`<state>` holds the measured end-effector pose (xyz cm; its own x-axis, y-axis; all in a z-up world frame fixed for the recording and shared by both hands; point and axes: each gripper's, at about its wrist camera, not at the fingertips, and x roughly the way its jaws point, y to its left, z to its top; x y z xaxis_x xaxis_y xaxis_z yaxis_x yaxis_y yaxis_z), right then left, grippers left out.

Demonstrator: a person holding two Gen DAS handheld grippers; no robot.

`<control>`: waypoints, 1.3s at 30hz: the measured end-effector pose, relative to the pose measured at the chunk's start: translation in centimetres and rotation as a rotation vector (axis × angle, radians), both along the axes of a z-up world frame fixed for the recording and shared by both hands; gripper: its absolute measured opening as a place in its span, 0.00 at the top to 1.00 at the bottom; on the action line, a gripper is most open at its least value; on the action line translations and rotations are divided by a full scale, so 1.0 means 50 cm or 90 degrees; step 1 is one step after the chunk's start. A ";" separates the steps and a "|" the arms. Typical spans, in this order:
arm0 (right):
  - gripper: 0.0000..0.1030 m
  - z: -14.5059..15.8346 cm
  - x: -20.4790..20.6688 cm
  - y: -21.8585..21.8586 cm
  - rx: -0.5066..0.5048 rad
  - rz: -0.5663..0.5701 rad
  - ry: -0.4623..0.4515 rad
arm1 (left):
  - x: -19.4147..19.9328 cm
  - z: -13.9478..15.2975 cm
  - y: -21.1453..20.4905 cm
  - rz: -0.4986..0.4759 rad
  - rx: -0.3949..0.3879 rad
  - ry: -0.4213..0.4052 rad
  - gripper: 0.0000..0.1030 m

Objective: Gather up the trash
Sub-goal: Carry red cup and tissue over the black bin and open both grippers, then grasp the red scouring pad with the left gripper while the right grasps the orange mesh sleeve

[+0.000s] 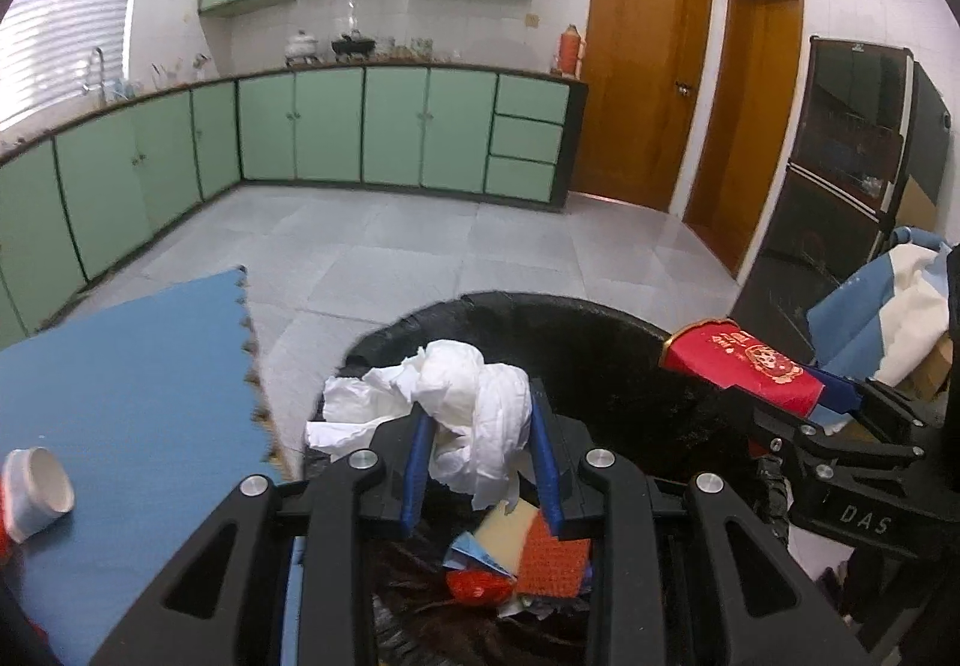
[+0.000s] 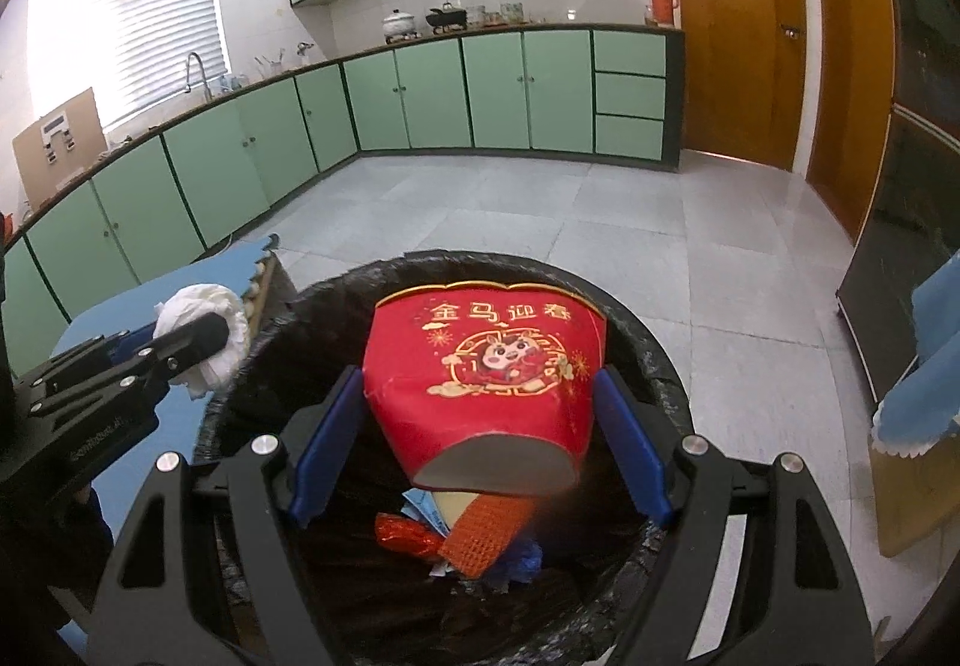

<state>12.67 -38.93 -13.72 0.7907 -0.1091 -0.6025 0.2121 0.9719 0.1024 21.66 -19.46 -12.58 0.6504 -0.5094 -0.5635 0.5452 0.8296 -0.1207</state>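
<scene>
White crumpled tissue [image 1: 468, 408] sits clamped in the left gripper [image 1: 480, 456] at lower centre, over the black-lined bin [image 1: 600, 342]. Its bottom litter is half hidden. At right, the right gripper [image 2: 480, 444] pinches a red paper cup [image 2: 486, 384], tilted above that bin.

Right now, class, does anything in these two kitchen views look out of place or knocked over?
Yes. A white cup lies tipped on its side on the blue foam mat, away from the black-lined bin. The left gripper holds crumpled tissue and the right gripper a red paper cup over that bin.
</scene>
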 end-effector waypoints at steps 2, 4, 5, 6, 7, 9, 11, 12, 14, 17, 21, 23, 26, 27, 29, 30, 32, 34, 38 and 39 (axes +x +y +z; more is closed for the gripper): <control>0.26 -0.009 0.007 -0.007 -0.001 -0.005 0.007 | 0.014 -0.010 -0.007 -0.003 -0.004 0.017 0.62; 0.25 -0.021 0.013 -0.012 -0.003 -0.010 0.021 | 0.027 -0.013 -0.009 -0.002 -0.010 0.029 0.47; 0.23 -0.023 0.012 -0.011 -0.003 -0.011 0.024 | 0.031 -0.013 -0.006 0.002 -0.014 0.030 0.42; 0.19 -0.027 0.011 -0.013 -0.004 -0.014 0.027 | 0.033 -0.013 0.001 0.003 -0.019 0.031 0.40; 0.18 -0.027 0.009 -0.013 -0.007 -0.017 0.027 | 0.036 -0.012 0.009 0.006 -0.021 0.033 0.40; 0.15 -0.028 0.006 -0.012 -0.012 -0.023 0.027 | 0.040 -0.009 0.024 0.015 -0.021 0.033 0.37; 0.14 -0.023 0.000 -0.006 -0.011 -0.026 0.023 | 0.045 -0.003 0.052 0.033 -0.026 0.034 0.36; 0.14 -0.019 -0.003 -0.004 -0.010 -0.027 0.020 | 0.048 0.000 0.067 0.041 -0.028 0.034 0.35; 0.13 -0.006 -0.009 0.004 -0.005 -0.029 0.008 | 0.050 0.011 0.104 0.062 -0.028 0.028 0.34; 0.12 0.023 -0.016 0.021 0.005 -0.025 -0.013 | 0.042 0.026 0.171 0.104 -0.020 0.013 0.31; 0.12 0.047 -0.024 0.063 0.020 -0.008 -0.034 | 0.013 0.045 0.257 0.153 -0.001 -0.013 0.30; 0.12 0.054 -0.022 0.096 0.028 0.005 -0.042 | -0.010 0.048 0.309 0.183 0.016 -0.026 0.29; 0.12 0.058 -0.021 0.152 0.036 0.027 -0.050 | -0.044 0.044 0.383 0.230 0.035 -0.032 0.29; 0.12 0.059 -0.019 0.172 0.033 0.036 -0.051 | -0.052 0.042 0.401 0.241 0.040 -0.032 0.29; 0.12 0.058 -0.011 0.226 0.031 0.064 -0.049 | -0.077 0.034 0.449 0.274 0.055 -0.033 0.29; 0.12 0.059 -0.007 0.244 0.031 0.076 -0.048 | -0.086 0.030 0.464 0.285 0.059 -0.032 0.29; 0.12 0.058 -0.001 0.301 0.026 0.111 -0.048 | -0.102 0.018 0.508 0.314 0.065 -0.021 0.29; 0.12 0.060 0.003 0.358 0.016 0.146 -0.052 | -0.115 0.005 0.544 0.339 0.072 -0.011 0.29; 0.12 0.049 0.011 0.444 0.026 0.199 -0.055 | -0.136 -0.023 0.596 0.375 0.082 0.005 0.29; 0.12 0.042 0.014 0.467 0.022 0.213 -0.051 | -0.138 -0.028 0.600 0.379 0.083 0.010 0.29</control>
<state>13.38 -15.57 -11.60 0.8243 0.1834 -0.5356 -0.1280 0.9819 0.1394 14.76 10.55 -13.97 0.7933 0.0124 -0.6087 -0.0172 0.9999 -0.0020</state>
